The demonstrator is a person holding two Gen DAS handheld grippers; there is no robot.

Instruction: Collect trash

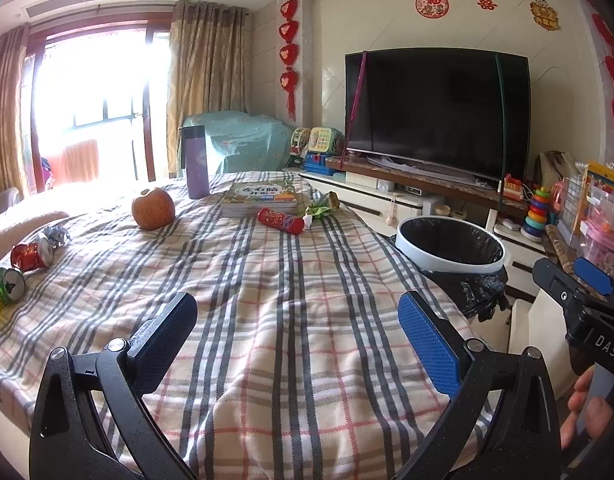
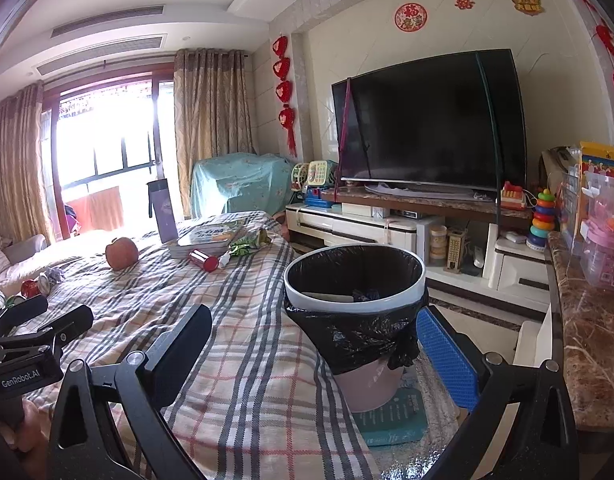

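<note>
left gripper (image 1: 297, 334) with jaws apart, empty, above the plaid tabletop (image 1: 267, 280); crushed cans (image 1: 21, 266) at far left, red tube (image 1: 281, 221) and green wrapper (image 1: 323, 205) by the book (image 1: 261, 197); bin (image 2: 355, 280) beside; right gripper (image 2: 313, 354) with jaws apart.

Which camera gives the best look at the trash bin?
The right wrist view. It shows the whole trash bin beside the table: the black liner, the white rim, the pinkish base and a few items already inside. The left wrist view shows only its rim and some of the liner, past the table's edge.
</note>
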